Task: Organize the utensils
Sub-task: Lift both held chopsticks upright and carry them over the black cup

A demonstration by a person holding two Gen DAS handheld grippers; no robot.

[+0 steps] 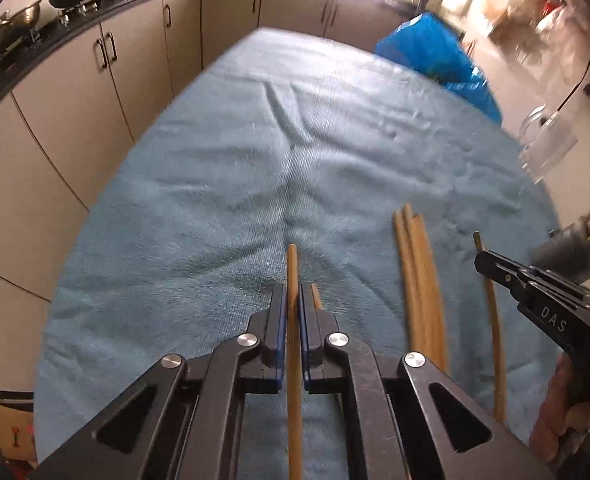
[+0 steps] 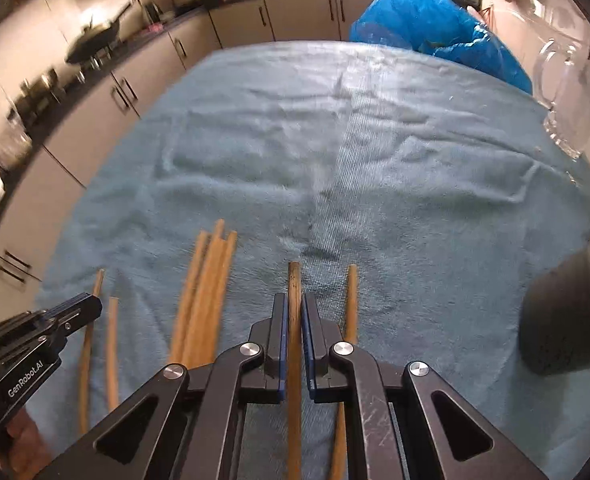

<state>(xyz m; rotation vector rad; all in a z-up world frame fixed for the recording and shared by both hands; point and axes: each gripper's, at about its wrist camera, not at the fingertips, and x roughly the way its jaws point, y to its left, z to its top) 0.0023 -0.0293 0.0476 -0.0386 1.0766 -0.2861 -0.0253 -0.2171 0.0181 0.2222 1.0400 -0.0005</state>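
Glass mug [image 2: 567, 96] clearer rightward

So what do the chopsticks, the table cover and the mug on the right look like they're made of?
Chopsticks: probably bamboo or light wood, matt tan and unpainted; the one in the right gripper looks darker at its tip.
Table cover: a teal towel-like cloth, fuzzy and creased with a ribbed band.
Mug: clear glass or plastic; the room shows through it, and blur prevents saying which.

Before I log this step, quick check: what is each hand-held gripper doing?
Left hand-held gripper: closed on one chopstick.
Right hand-held gripper: closed on another chopstick.
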